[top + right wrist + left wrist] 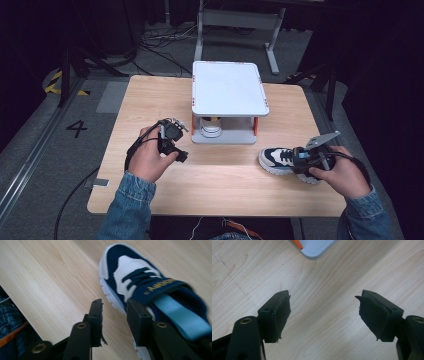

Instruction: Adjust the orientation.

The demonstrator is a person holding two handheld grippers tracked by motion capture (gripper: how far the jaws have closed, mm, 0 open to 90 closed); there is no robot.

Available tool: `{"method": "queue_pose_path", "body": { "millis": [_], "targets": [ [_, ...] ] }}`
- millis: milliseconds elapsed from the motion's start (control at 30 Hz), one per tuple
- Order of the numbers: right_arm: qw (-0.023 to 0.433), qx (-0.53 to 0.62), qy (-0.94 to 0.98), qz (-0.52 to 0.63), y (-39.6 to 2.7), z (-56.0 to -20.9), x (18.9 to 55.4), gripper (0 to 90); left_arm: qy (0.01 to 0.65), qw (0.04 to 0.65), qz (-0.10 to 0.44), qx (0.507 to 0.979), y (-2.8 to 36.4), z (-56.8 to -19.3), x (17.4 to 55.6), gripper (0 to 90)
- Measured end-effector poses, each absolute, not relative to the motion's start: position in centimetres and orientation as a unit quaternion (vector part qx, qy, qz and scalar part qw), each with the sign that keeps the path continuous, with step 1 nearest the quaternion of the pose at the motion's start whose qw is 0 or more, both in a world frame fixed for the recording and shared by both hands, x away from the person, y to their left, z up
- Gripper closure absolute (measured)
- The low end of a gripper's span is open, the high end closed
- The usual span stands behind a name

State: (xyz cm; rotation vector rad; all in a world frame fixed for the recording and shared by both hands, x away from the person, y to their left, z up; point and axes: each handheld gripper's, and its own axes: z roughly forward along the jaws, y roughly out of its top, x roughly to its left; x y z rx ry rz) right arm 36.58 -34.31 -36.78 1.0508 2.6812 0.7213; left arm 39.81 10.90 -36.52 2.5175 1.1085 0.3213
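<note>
Right gripper (300, 161): at the heel end of the sneaker, near the table's right front. Jaws part-open, one beside the shoe's sidewall, one over the collar. Pads don't look clamped, nothing squeezed between them in the right gripper view.
Left gripper (181, 156): jaws spread wide, nothing between them, bare wood below in the left gripper view. Held over the table's left-centre, just off the rack's front left corner.
Table (150, 95): light wood top, carries the rack and the sneaker.
Rack (227, 87): two-level, white-grey shelf plates, orange posts, standing at centre-back of the table. Top shelf bare. Lower shelf holds a second shoe (212, 128), partly hidden by the top plate.
Sneaker (279, 159): navy and white, white sole, dark laces, navy strap with gold lettering, light blue tongue lining. Lies upright on its sole on the table, toe pointing left toward the rack's front right corner, well clear of it. Heel under the right gripper.
Sleeves: denim on both forearms, entering from the bottom edge.
</note>
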Motion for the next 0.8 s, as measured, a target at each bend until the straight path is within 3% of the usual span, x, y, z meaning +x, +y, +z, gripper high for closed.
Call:
{"method": "queue_pose_path", "body": {
  "millis": [167,267,500,800],
  "targets": [
    [0.138,0.388,0.877,0.249,-37.5,-35.0,36.1,60.0,0.395,0.184,0.113,0.893,11.0,-36.7,39.8,25.7],
    [0.162,0.408,0.864,0.245,-39.1,-34.5,36.1,54.2,0.395,0.183,0.114,0.893,11.0,-36.7,39.7,25.8],
    [0.185,0.433,0.855,0.217,-41.2,-34.5,36.3,51.0,0.396,0.181,0.115,0.893,11.2,-36.7,39.7,25.8],
    [0.156,0.437,0.861,0.207,-42.7,-35.6,37.0,64.1,0.39,0.181,0.111,0.896,11.0,-36.9,39.7,25.4]
  ]
}}
